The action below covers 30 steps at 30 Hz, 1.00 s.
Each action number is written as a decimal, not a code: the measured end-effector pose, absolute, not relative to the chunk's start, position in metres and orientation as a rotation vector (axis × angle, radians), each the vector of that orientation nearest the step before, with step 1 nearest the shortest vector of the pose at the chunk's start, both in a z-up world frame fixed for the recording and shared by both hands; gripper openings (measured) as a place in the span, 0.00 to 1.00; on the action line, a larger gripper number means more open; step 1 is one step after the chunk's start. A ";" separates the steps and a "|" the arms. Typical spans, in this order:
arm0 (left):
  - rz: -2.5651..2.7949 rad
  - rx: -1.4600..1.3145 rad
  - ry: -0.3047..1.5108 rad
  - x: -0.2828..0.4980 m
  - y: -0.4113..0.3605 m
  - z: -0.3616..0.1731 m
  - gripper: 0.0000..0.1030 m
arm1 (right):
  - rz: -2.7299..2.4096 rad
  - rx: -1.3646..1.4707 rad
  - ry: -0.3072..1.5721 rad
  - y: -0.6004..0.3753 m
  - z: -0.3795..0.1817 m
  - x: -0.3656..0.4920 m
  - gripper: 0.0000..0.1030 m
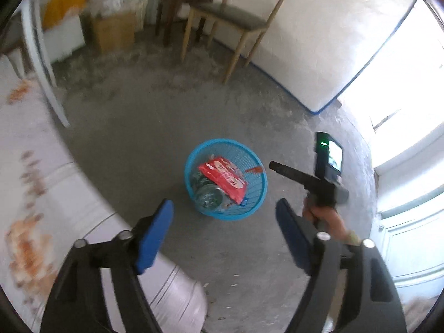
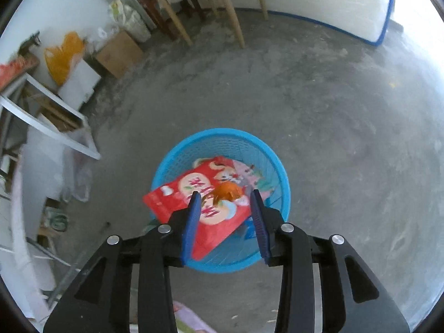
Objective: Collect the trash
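Observation:
A blue mesh basket [image 1: 247, 152] stands on the concrete floor, holding a red snack packet [image 1: 222, 179] and a clear container [image 1: 208, 197]. My left gripper [image 1: 224, 202] hangs above and short of the basket, open wide with nothing between its blue pads. My right gripper [image 1: 273, 164], held by a hand [image 1: 324, 219], points in over the basket's right rim. In the right wrist view the right gripper [image 2: 225, 193] is open over the basket [image 2: 222, 132] and the red packet [image 2: 194, 194]. A small orange scrap [image 2: 227, 191] sits loose between the pads, touching neither.
A table with a white patterned cloth [image 1: 41, 180] runs along the left, its leg [image 1: 41, 63] behind. A wooden chair [image 1: 236, 19], a dark stool [image 1: 177, 2] and a cardboard box [image 1: 113, 30] stand by the far wall. A bright doorway [image 1: 402, 83] is at right.

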<state>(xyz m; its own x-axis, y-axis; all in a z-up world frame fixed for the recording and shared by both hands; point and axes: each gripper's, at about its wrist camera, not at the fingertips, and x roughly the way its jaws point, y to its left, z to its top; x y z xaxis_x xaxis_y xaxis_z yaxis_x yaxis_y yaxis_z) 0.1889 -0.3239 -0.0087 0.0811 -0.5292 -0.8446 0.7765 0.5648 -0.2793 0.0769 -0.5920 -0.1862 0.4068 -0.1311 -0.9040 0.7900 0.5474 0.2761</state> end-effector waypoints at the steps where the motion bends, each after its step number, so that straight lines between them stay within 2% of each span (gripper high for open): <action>1: -0.979 0.257 1.088 0.184 -0.308 -0.002 0.78 | -0.653 0.812 0.962 -0.591 -0.183 0.072 0.35; 3: -0.964 0.236 1.048 0.175 -0.283 0.004 0.82 | -0.647 0.816 0.915 -0.585 -0.169 0.057 0.39; 7: -0.914 0.220 0.977 0.153 -0.239 0.006 0.84 | -0.615 0.792 0.852 -0.566 -0.137 0.027 0.40; 10: -0.906 0.184 0.937 0.133 -0.211 0.009 0.89 | -0.579 0.730 0.802 -0.542 -0.102 0.004 0.45; 12: -0.884 0.151 0.901 0.122 -0.198 0.010 0.94 | -0.552 0.676 0.767 -0.525 -0.079 -0.009 0.56; 16: -0.843 0.060 0.838 0.104 -0.171 0.023 0.94 | -0.490 0.519 0.718 -0.471 -0.032 -0.031 0.70; 18: -0.799 0.047 0.808 0.097 -0.160 0.029 0.94 | -0.458 0.417 0.699 -0.439 -0.012 -0.038 0.85; 20: -0.737 0.047 0.761 0.083 -0.149 0.035 0.94 | -0.423 0.310 0.678 -0.402 0.004 -0.043 0.93; 25: -0.612 0.061 0.721 0.063 -0.123 0.043 0.94 | -0.361 0.119 0.683 -0.336 0.013 -0.039 0.93; 30: -0.398 0.112 0.687 0.041 -0.100 0.037 0.95 | -0.305 0.082 0.689 -0.299 0.021 -0.045 0.93</action>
